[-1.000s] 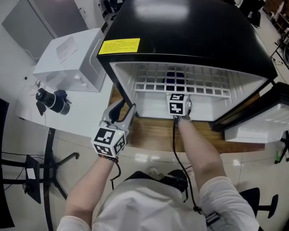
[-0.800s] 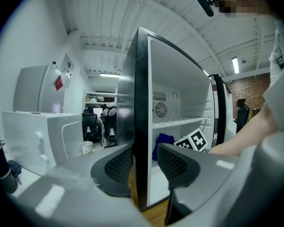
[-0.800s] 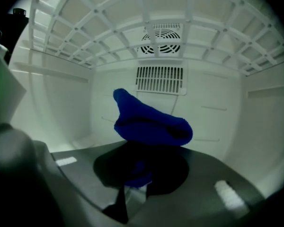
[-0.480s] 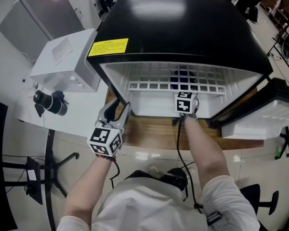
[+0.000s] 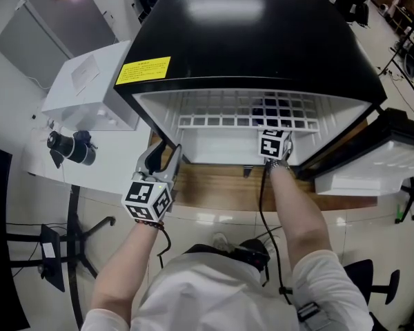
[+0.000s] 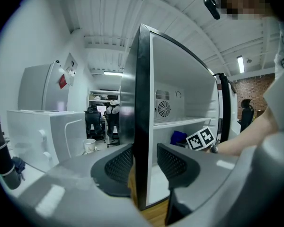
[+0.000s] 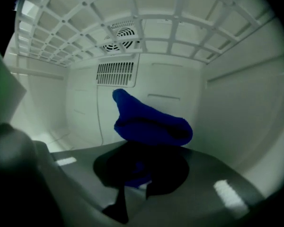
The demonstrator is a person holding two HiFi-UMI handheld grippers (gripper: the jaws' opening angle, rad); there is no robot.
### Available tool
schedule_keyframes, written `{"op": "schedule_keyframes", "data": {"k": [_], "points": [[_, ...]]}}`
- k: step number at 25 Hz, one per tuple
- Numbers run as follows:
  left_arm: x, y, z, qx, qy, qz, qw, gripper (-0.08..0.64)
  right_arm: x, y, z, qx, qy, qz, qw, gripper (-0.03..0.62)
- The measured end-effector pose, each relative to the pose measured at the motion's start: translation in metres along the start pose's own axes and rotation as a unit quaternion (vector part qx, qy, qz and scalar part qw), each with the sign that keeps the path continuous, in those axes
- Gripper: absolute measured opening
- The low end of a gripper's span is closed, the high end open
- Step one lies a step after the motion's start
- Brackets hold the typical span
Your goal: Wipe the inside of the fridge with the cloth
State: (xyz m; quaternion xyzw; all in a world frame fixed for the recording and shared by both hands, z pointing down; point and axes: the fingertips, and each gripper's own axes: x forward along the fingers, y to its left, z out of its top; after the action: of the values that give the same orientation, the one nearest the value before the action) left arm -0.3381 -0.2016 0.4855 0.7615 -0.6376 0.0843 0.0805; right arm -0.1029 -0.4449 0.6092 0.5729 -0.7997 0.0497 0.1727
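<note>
The left gripper is sitting at the front left corner of the black mini fridge. Its jaws are standing moderately apart and straddling the front edge of the left side wall. The pads are closing in on that wall from either side, apparently bracing the cabinet. If this hold is slipping or only loose, any push from the other hand is likely to be sliding the fridge across the wooden tabletop instead of rubbing the liner.

The wire shelf is hanging low over the working space. The marker cube and wrist of the right arm are passing just under its front rail. A lift of the hand while sweeping is risking a knock against that rail. The cable trailing back from that hand is also crossing the fridge's front lip and could be catching there.

The right gripper is reaching into the lower compartment with its jaws nearly together, pinching the blue cloth. Only the cloth's lower part is sitting between the pads. The rest is bunching up above and ahead of them, in front of the white back wall and near the right wall. I cannot tell whether it is touching any surface.

With so little fabric being gripped, dragging it against the liner could be tugging it out. With the wad standing high, the hard jaw tips may be meeting the plastic before the cloth does, scraping rather than wiping.
</note>
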Motion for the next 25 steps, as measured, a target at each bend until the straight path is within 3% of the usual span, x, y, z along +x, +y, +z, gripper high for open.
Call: {"op": "schedule_keyframes", "data": {"k": [14, 19, 25], "points": [[0.000, 0.000, -0.001, -0.006, 0.009, 0.004, 0.9999, 0.152, -0.014, -0.031, -0.005, 0.008, 0.010, -0.040, 0.999, 0.061], [0.000, 0.000, 0.000, -0.009, 0.009, 0.000, 0.9999, 0.152, -0.030, -0.001, 0.014, 0.015, -0.019, 0.000, 1.000, 0.061], [0.000, 0.000, 0.000, -0.011, 0.008, -0.010, 0.9998, 0.152, -0.049, 0.070, 0.022, 0.012, -0.033, 0.061, 0.998, 0.061]]}}
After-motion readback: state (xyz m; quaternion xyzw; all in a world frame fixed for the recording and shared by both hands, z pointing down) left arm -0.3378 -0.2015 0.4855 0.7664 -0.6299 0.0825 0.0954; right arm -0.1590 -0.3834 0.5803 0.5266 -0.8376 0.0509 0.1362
